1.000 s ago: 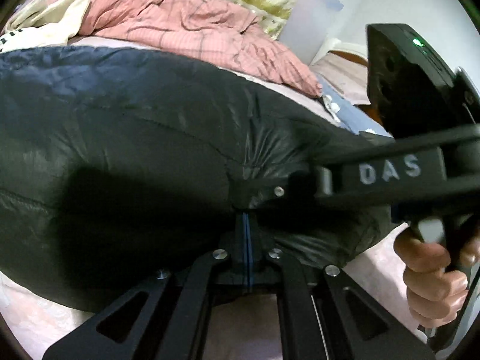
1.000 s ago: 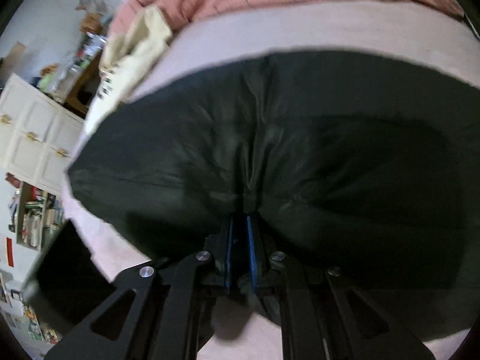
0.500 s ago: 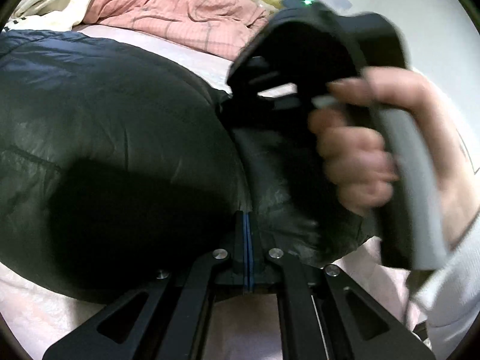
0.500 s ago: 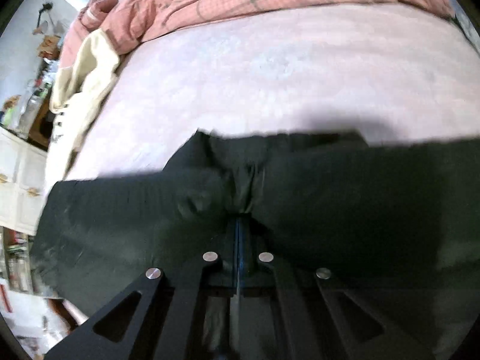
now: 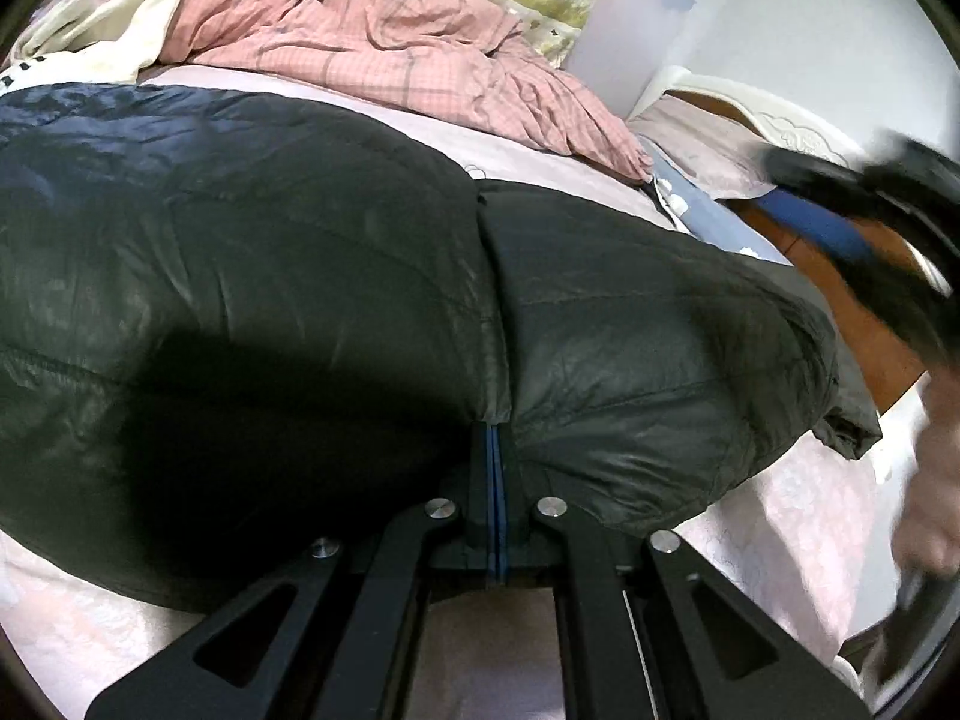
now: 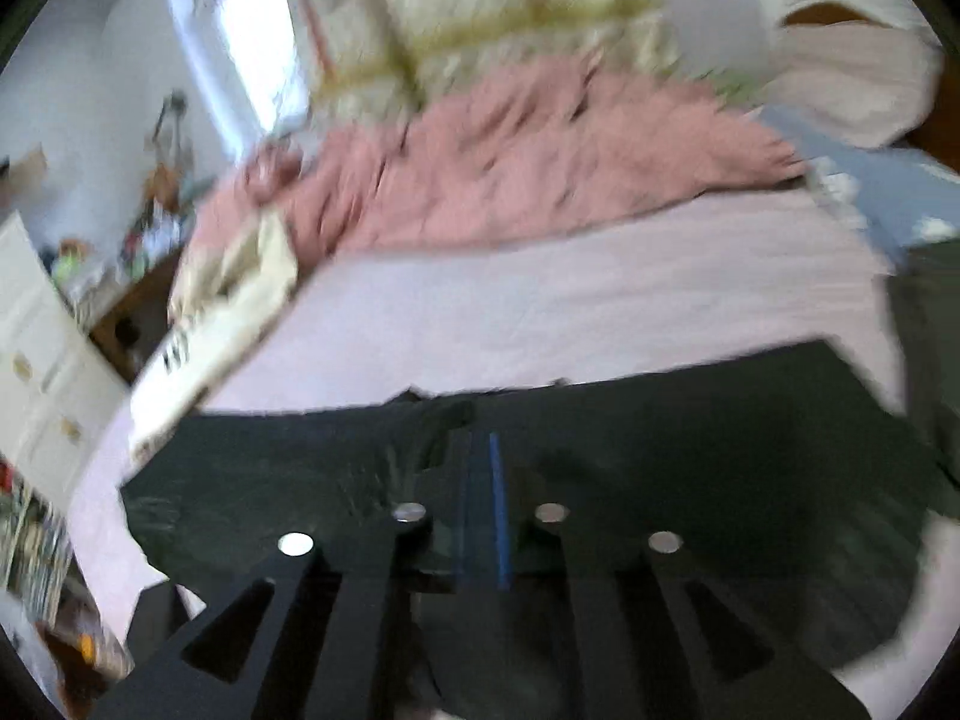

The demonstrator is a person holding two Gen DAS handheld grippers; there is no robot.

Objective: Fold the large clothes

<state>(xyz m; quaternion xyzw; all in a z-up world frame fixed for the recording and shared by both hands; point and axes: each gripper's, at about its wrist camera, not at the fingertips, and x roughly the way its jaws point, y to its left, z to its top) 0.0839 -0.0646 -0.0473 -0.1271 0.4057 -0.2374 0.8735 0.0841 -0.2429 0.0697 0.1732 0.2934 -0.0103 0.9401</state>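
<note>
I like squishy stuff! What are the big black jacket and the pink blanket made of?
The black jacket looks like thin shiny nylon with soft filling: it gleams, puffs up and has stitched lines. The pink blanket looks like matte woven cotton, checked and crumpled, though that is a guess.

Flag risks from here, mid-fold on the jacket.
1. The puffy jacket may spring back: the right gripper has just been opening, nothing shows between its blue pads, and the folded panel lies loose.
2. Only the left gripper pins it, by a thin pinch at the near edge; a tug could slip it.
3. The right-wrist view is blurred; regrasping now may miss the hem.
</note>
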